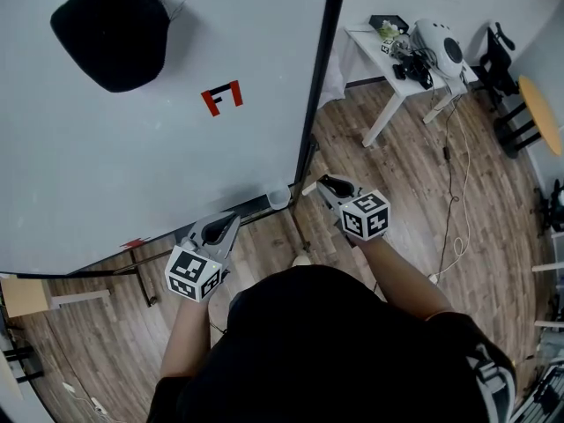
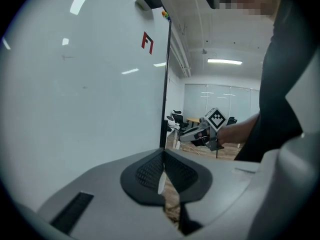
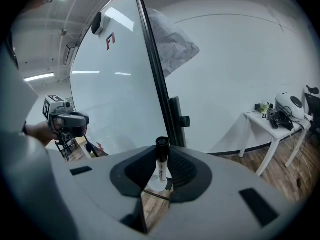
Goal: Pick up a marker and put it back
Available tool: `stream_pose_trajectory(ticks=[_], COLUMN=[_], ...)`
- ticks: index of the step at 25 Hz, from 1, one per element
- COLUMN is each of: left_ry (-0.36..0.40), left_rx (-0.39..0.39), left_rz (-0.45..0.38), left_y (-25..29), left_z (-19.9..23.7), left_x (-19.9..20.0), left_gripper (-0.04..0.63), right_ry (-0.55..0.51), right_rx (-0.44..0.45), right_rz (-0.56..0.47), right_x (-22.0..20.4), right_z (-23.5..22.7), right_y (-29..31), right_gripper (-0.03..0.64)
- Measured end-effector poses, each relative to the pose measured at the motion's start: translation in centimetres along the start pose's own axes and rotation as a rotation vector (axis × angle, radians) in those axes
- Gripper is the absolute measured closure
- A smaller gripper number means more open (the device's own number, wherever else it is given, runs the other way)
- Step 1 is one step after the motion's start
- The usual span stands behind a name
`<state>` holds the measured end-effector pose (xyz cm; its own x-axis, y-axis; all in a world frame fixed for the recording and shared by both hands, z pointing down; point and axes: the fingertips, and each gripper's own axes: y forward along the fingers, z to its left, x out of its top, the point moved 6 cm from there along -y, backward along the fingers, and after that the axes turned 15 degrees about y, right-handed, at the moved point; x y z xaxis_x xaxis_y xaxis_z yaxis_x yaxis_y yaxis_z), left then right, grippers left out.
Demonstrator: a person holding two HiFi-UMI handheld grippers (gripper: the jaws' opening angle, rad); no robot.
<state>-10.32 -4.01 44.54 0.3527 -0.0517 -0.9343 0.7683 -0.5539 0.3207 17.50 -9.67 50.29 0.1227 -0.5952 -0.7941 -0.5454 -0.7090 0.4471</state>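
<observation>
The right claw (image 1: 321, 184) is seen closed on the marker (image 3: 161, 165), which is held upright between its pads, black cap uppermost. The left claw (image 2: 163, 173) is closed, with nothing held. Just beyond the marker, what seems a white cup (image 3: 155, 183) is glimpsed by the lower corner of the whiteboard (image 1: 132, 166). Farther off, a white bench (image 1: 388, 82) is set against the wall.

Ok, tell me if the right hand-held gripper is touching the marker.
Touching. The right gripper view shows the marker standing between the pads of the right hand-held gripper, with both dark pads closed against its white barrel and no gap.
</observation>
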Motion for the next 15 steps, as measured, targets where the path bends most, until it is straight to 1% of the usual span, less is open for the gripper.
stream_pose_trajectory(ticks=[8, 15], left_ry=[-0.024, -0.042], left_rx=[0.036, 0.062], left_rz=[0.011, 0.024], left_y=[-1.0, -1.4], left_z=[-0.4, -0.6], left_x=[-0.6, -1.0], left_gripper=[0.584, 0.584], right_ry=[-0.026, -0.049], right_rx=[0.045, 0.078], right_rz=[0.018, 0.055], right_x=[0.2, -0.2], right_z=[1.1, 1.9], right_y=[2.0, 4.2], right_gripper=[0.554, 0.554])
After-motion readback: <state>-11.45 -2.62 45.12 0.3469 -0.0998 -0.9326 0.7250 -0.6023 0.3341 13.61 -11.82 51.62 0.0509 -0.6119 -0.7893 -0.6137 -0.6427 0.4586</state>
